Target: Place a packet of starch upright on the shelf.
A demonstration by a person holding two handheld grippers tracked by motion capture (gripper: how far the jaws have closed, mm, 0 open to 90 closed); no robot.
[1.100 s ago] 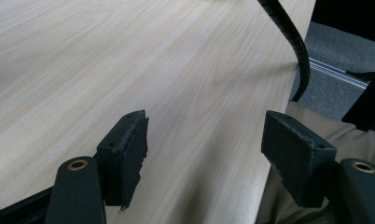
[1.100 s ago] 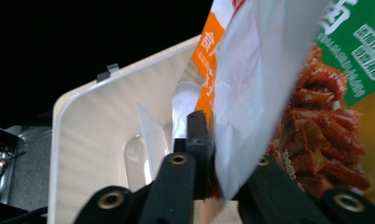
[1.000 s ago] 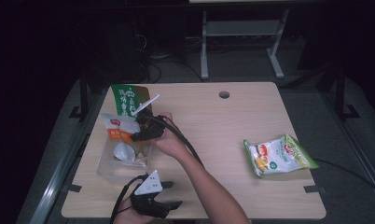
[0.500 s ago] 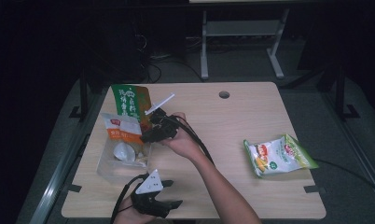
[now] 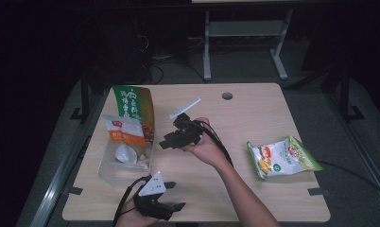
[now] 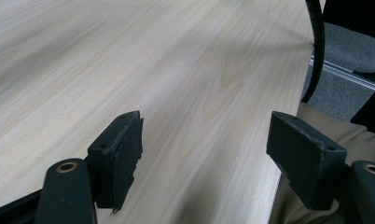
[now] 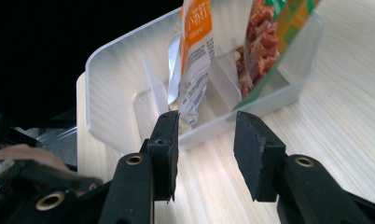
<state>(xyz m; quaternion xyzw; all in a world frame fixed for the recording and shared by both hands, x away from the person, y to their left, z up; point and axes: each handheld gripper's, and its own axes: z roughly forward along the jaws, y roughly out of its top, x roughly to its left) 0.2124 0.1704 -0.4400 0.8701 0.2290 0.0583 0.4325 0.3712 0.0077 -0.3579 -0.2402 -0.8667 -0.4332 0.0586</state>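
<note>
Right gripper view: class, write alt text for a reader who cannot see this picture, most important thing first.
The right gripper, jaws apart with nothing between them, points at a clear plastic bin on a pale wooden table. An orange-and-white packet and a green snack bag stand inside the bin.

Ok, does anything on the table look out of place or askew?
Mostly tidy. The tall green snack bag and the orange-and-white packet lean tilted out of the clear plastic bin rather than lying inside. One green-and-white snack bag lies flat, apart, at the table's right. Nothing spilled or torn.
</note>
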